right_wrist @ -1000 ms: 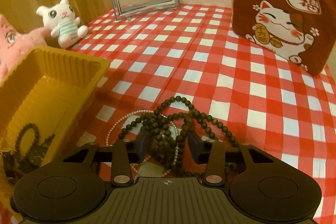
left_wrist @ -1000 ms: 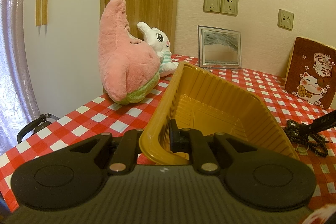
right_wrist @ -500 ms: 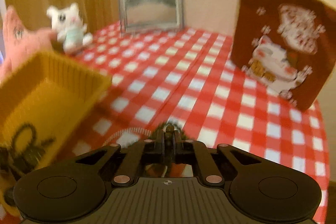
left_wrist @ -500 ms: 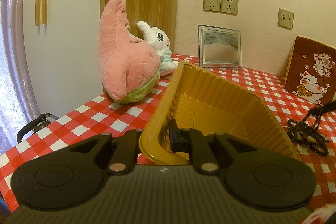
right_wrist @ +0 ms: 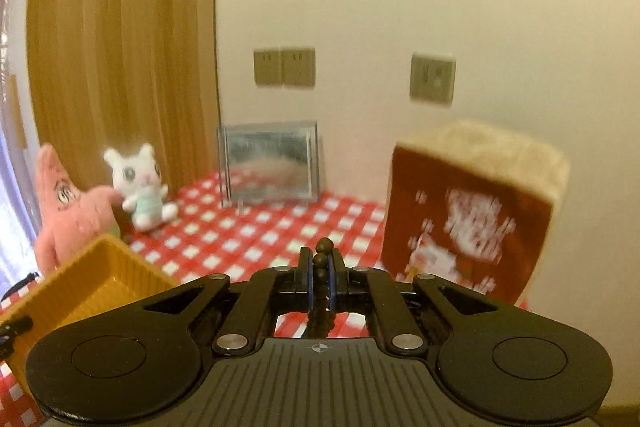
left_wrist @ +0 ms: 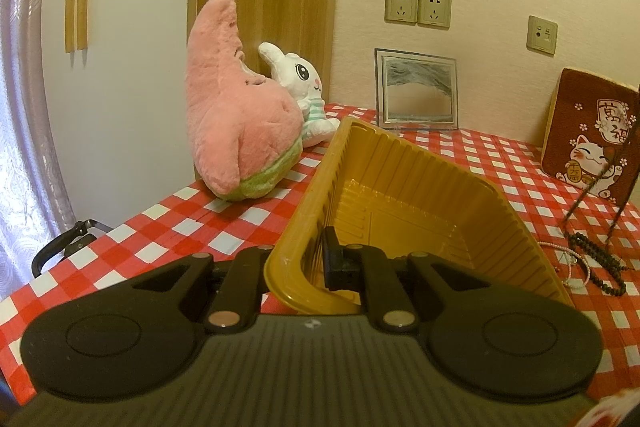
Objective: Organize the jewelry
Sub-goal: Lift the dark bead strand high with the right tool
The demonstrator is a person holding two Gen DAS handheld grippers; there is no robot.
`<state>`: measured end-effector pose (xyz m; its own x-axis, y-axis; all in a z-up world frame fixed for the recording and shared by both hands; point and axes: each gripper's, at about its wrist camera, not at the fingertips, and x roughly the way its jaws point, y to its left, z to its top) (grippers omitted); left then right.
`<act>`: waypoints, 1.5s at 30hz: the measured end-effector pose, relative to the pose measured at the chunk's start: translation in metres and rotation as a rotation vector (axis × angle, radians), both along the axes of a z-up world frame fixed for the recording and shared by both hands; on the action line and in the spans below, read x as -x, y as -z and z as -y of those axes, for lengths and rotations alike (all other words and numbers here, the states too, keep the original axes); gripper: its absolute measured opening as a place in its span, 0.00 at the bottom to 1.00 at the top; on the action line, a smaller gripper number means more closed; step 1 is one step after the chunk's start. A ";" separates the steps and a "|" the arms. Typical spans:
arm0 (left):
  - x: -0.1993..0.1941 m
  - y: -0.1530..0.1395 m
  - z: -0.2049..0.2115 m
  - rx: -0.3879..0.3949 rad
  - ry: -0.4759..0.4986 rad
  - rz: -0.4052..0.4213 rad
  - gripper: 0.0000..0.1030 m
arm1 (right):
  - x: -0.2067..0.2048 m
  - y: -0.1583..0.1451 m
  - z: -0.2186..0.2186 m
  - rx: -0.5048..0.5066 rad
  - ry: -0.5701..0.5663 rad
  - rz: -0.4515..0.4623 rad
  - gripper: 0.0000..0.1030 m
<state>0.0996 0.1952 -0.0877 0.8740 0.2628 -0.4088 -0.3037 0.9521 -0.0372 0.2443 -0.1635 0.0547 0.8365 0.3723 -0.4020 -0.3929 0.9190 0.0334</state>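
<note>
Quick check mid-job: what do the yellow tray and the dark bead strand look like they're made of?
Yellow tray: looks like thin moulded plastic, semi-gloss, judging by its ribbed walls and soft highlights. Dark bead strand: small round beads, dark brown to black with a dull sheen, possibly wood or stone; the blurred view leaves that open.

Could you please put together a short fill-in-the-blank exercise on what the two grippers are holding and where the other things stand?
1. The left gripper is clamped on the rim of the yellow ____.
2. The right gripper is shut on a strand of dark ____.
3. The white bunny plush sits right beside the ____ star plush.
4. The tablecloth is checked red and ____.

Missing words: tray; beads; pink; white
</note>
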 end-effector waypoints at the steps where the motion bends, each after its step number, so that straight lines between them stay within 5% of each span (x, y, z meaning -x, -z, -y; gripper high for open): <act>1: 0.000 0.000 0.000 -0.001 0.000 0.000 0.10 | 0.002 -0.006 0.002 0.004 0.000 0.012 0.07; 19: -0.001 -0.003 0.001 -0.012 0.007 0.000 0.10 | 0.042 -0.107 0.040 0.066 -0.002 0.144 0.07; 35: -0.002 -0.003 0.001 -0.013 0.008 0.001 0.10 | 0.067 -0.190 0.027 0.097 -0.140 0.237 0.07; 45: -0.001 -0.004 0.001 -0.017 0.011 0.004 0.10 | 0.068 -0.218 0.000 0.022 -0.268 0.238 0.07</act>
<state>0.1010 0.1937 -0.0832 0.8782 0.2604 -0.4012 -0.2934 0.9558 -0.0217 0.1760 -0.1637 0.2731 0.7814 0.5846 -0.2182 -0.6146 0.7816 -0.1069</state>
